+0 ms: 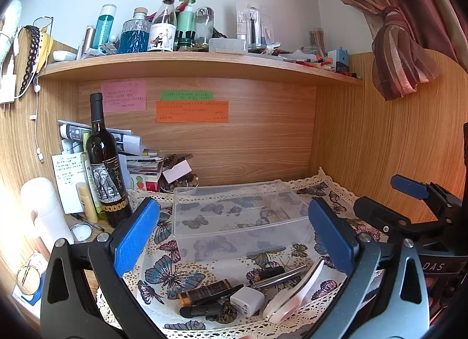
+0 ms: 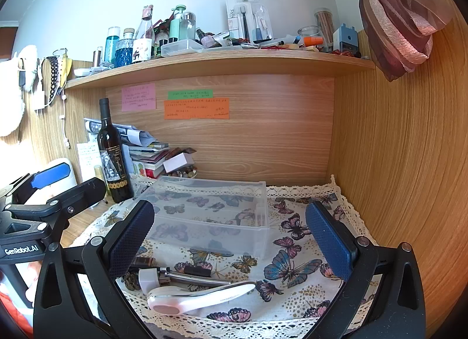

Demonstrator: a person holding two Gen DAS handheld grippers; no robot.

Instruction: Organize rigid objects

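Observation:
A clear plastic organizer box (image 1: 239, 216) with dividers sits empty on a butterfly-print cloth (image 1: 172, 274); it also shows in the right wrist view (image 2: 210, 213). In front of it lies a small heap: a white-pink handheld device (image 1: 292, 295) (image 2: 199, 298), a white charger cube (image 1: 247, 301) (image 2: 147, 279), a metal pen (image 1: 280, 277) (image 2: 193, 279), a dark lighter-like case (image 1: 204, 292) and a black clip (image 1: 201, 309). My left gripper (image 1: 234, 239) is open above the heap, empty. My right gripper (image 2: 231, 239) is open and empty, just right of the heap.
A dark wine bottle (image 1: 106, 163) stands left of the box, with papers and boxes (image 1: 140, 157) stacked behind. A white tumbler (image 1: 44, 210) is at far left. A crowded shelf (image 1: 204, 61) hangs above. A wooden side panel (image 2: 395, 163) closes the right.

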